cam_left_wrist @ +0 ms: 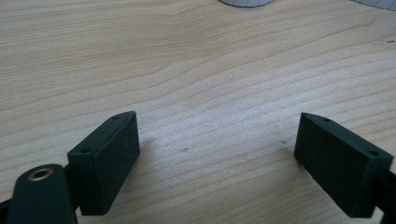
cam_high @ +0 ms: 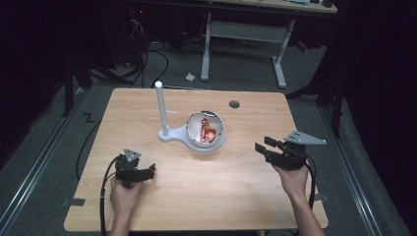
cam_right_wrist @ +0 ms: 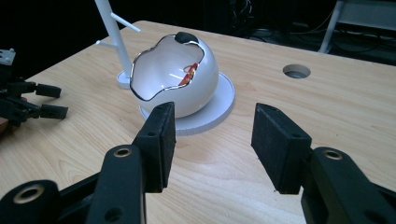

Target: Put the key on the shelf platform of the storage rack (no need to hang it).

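Egg-shaped shell (cam_right_wrist: pixel 187 79), glossy white with a jagged cut-away opening edged in chrome, sits on a round white ribbed base (cam_right_wrist: pixel 219 105) near the desk's centre, ahead of both claws and touching neither. Right claw (cam_right_wrist: pixel 212 140): released, nothing between its jaws; the jaws are flat rectangular blocks of matte black, finely grained material on black arms with brass-ringed holes. It points at the shell from the desk's right side. Left claw (cam_left_wrist: pixel 217 154): released, jaws set wide and empty, same matte black blocks, held low over bare wood at the desk's near left.

Inside the shell, a red and orange object (cam_high: pixel 206 132) is visible; its form cannot be told. A small black oval cap (cam_right_wrist: pixel 187 37) sits on the shell's top rim. A slim white post (cam_high: pixel 161 108) with a short side peg rises just beside the base. Desk (cam_high: pixel 236 187): light wood grain, rounded corners, one round hole (cam_high: pixel 234 104) toward the far edge. No legible writing.
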`<state>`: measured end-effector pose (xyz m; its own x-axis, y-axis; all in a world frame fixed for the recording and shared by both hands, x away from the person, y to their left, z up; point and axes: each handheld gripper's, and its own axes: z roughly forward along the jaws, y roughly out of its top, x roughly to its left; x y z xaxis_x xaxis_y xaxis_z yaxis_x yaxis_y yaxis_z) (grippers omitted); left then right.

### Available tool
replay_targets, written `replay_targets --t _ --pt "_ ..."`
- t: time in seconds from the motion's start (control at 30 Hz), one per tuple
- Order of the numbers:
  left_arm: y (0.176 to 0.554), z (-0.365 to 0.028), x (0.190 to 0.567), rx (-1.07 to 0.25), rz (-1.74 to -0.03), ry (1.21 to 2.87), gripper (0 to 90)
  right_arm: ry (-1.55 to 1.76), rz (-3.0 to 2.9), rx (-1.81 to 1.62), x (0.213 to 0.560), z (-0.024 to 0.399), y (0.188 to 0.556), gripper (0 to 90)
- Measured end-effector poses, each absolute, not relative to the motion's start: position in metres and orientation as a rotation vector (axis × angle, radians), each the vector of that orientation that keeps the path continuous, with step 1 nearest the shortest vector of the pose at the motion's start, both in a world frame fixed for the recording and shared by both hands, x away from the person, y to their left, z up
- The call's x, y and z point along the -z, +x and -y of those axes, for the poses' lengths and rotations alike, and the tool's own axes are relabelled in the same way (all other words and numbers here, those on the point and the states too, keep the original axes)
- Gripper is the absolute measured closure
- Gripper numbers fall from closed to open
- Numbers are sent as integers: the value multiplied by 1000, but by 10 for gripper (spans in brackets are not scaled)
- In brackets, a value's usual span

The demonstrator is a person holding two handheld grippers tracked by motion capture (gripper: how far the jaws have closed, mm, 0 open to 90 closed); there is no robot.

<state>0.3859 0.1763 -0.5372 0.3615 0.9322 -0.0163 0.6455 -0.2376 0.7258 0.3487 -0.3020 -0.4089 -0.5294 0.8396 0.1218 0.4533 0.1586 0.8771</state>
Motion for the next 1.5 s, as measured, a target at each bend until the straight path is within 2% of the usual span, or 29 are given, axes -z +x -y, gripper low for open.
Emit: replay_targets --t 1.5 --pt "386 -176 537 -568 -1364 1978 144 1337 -2082 -1323 458 298 346 500"
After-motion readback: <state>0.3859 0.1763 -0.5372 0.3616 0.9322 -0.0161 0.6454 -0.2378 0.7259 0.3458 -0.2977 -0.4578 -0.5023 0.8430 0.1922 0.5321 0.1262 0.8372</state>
